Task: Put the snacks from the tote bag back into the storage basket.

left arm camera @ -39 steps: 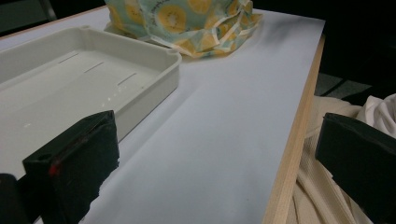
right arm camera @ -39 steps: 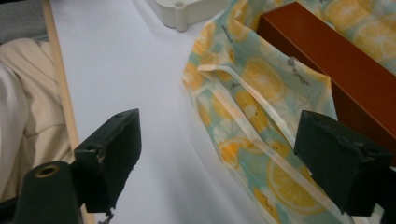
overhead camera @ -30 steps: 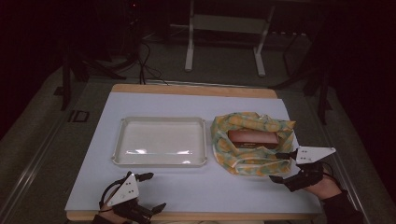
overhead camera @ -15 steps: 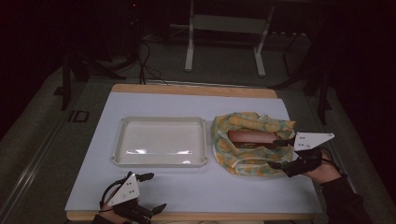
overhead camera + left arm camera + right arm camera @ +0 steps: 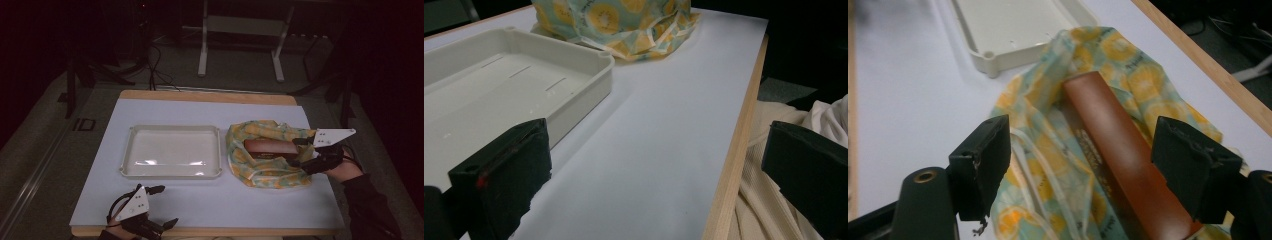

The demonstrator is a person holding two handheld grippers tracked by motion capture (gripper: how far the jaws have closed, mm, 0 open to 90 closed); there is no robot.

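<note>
A yellow-and-green lemon-print cloth bag (image 5: 260, 175) lies on the right of the white table top, with a long red-brown case (image 5: 270, 148) lying in its open mouth. My right gripper (image 5: 296, 151) is at the bag's right edge, pointing left at the end of the case. Its jaws have just been closing. In the right gripper view the case (image 5: 1113, 150) runs between and below the two pads (image 5: 983, 160), which stand clear of it above the bag (image 5: 1043, 145). My left gripper (image 5: 167, 205) rests open at the front left edge, with nothing between its jaws.
A shallow white tray (image 5: 172, 128) sits left of the bag, its rim (image 5: 589, 55) close to the cloth (image 5: 624, 20). The table's wooden edge (image 5: 734, 150) runs beside my left gripper (image 5: 659, 165), with a cream garment (image 5: 774, 210) beyond it. Dark floor and a stand's legs (image 5: 240, 50) lie beyond the table.
My right gripper has risen and moved toward the far side along the bag's right edge, and its jaws have narrowed. The left gripper has stayed put.
</note>
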